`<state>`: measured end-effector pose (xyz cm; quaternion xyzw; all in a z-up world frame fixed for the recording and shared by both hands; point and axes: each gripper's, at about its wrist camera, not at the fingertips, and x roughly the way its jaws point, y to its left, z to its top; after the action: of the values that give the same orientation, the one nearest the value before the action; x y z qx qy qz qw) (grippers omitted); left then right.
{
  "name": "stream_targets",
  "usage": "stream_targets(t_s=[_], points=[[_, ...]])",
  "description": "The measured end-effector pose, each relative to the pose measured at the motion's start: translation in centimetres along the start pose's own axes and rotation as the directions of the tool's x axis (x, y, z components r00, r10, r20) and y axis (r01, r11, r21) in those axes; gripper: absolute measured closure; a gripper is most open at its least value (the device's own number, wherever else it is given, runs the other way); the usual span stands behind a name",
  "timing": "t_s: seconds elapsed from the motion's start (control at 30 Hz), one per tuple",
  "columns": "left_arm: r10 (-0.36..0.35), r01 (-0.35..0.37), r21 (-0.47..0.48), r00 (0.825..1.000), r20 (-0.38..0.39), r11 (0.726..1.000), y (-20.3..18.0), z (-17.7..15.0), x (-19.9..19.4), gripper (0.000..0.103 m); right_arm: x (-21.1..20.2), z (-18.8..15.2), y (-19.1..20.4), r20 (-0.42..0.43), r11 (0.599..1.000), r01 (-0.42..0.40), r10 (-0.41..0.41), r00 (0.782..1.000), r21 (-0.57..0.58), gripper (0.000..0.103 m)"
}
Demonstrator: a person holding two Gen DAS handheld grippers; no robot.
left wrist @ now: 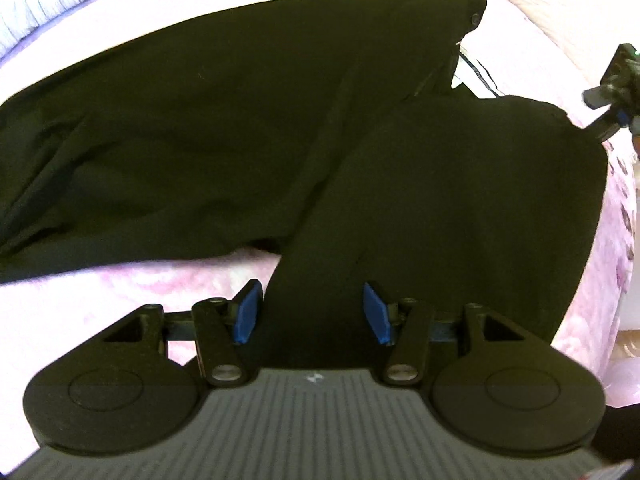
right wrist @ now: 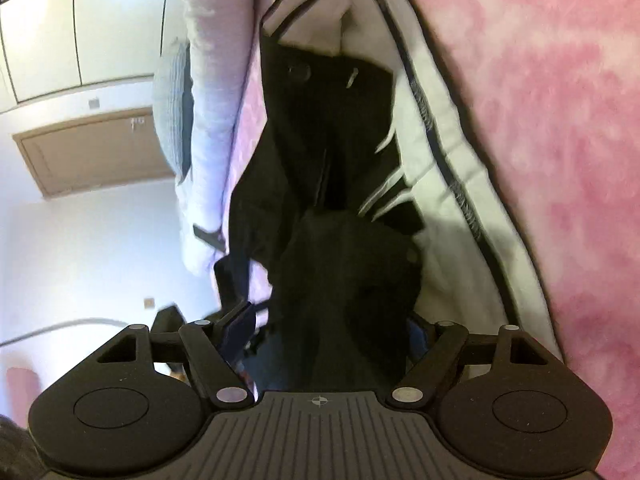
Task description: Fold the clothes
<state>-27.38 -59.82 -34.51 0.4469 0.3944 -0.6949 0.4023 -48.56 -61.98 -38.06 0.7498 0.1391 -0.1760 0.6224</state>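
Black trousers (left wrist: 240, 120) lie spread over a pink bedspread (left wrist: 100, 320), the waistband button (left wrist: 475, 18) at the far end. One fold of the trousers rises toward me and runs between the blue pads (left wrist: 248, 312) of my left gripper (left wrist: 314, 312), which is shut on it. At the right edge of the left wrist view, my right gripper (left wrist: 612, 96) holds the corner of the same fold. In the right wrist view, bunched black trousers (right wrist: 344, 280) fill the space between the fingers of my right gripper (right wrist: 328, 332), which is shut on the cloth.
A white garment with dark stripes (right wrist: 440, 168) lies under the trousers' waist end. Pale pillows (right wrist: 216, 80) line the bed's far side. Beyond them are a white wall, cupboards and a wooden door (right wrist: 92, 152).
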Motion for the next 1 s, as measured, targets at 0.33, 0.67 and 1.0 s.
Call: stream_targets(t_s=[0.33,0.67,1.0], points=[[0.026,-0.026,-0.006,1.0,0.004,1.0,-0.2,-0.5,0.1,0.053,-0.9,3.1,4.8,0.161,0.96,0.042,0.003,0.987,-0.275,0.096],[0.021,-0.021,-0.046,1.0,-0.006,0.999,0.1,-1.5,0.3,0.053,0.1,2.8,1.6,0.148,0.952,0.211,-0.181,0.972,-0.222,0.087],[0.02,-0.02,-0.023,1.0,-0.02,1.0,0.0,-2.4,-0.1,0.053,1.9,6.0,4.7,0.144,0.97,-0.015,0.051,0.988,-0.242,0.086]])
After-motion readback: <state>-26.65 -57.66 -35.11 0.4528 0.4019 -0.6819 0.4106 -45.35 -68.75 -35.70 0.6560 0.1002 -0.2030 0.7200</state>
